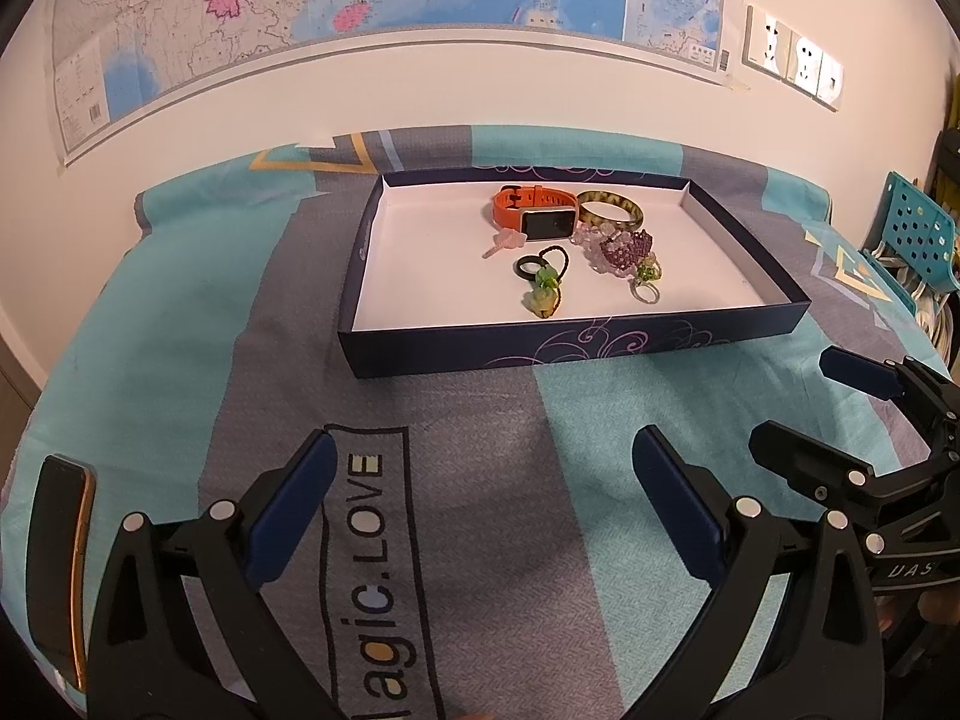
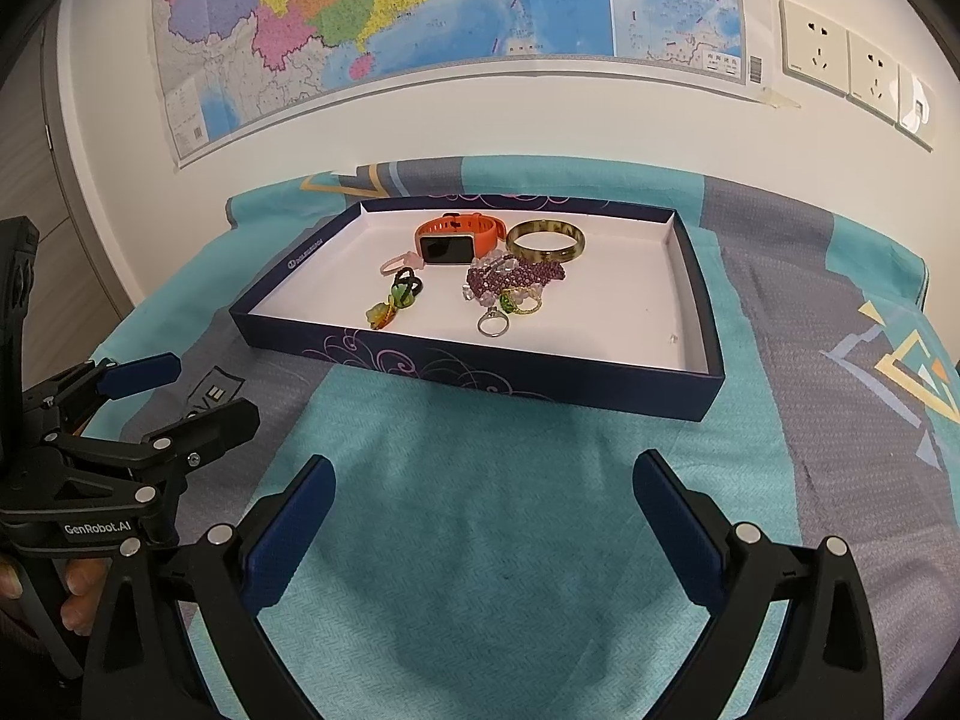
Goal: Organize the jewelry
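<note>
A shallow dark-blue box (image 1: pixel 576 348) (image 2: pixel 480 369) with a white floor lies on the bed. Inside it are an orange smartwatch (image 1: pixel 534 213) (image 2: pixel 456 240), a green-brown bangle (image 1: pixel 609 208) (image 2: pixel 545 241), a purple bead bracelet (image 1: pixel 627 249) (image 2: pixel 516 276), a silver ring (image 1: pixel 645 294) (image 2: pixel 493 323), a black hair tie with green charms (image 1: pixel 543 282) (image 2: pixel 396 300) and a pink ring (image 1: pixel 504 243) (image 2: pixel 399 263). My left gripper (image 1: pixel 483 456) (image 2: pixel 180 387) is open and empty, short of the box. My right gripper (image 2: pixel 483 474) (image 1: pixel 798 402) is open and empty too.
A teal and grey bedspread (image 1: pixel 492 432) (image 2: pixel 510 510) with printed lettering covers the bed. A dark phone-like slab (image 1: pixel 57 564) lies at the left. A map (image 2: pixel 420 18) and wall sockets (image 2: pixel 852 69) are on the wall behind. A teal perforated crate (image 1: pixel 912 234) stands at the right.
</note>
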Tool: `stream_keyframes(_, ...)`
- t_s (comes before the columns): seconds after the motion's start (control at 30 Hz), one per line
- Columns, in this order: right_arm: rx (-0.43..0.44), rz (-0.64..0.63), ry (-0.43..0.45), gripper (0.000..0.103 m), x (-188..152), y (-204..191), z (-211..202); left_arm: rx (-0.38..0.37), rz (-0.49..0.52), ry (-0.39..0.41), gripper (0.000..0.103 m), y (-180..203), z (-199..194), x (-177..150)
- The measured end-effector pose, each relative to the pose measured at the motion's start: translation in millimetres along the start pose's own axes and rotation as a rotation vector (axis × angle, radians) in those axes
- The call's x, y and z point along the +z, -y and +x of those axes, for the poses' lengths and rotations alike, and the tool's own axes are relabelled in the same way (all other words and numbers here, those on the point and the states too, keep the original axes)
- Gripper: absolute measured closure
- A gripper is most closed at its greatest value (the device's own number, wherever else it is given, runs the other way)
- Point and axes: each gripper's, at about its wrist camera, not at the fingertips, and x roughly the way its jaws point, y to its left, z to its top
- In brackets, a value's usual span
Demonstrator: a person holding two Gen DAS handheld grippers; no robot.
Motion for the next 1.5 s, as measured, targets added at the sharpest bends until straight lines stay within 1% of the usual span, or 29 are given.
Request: stream_keyframes(1.5,0.001,0.005,-0.004,0.007,0.4,-1.3,-0.1,-0.002,0.006,-0.005,0.006,3.4,1.0,-1.7)
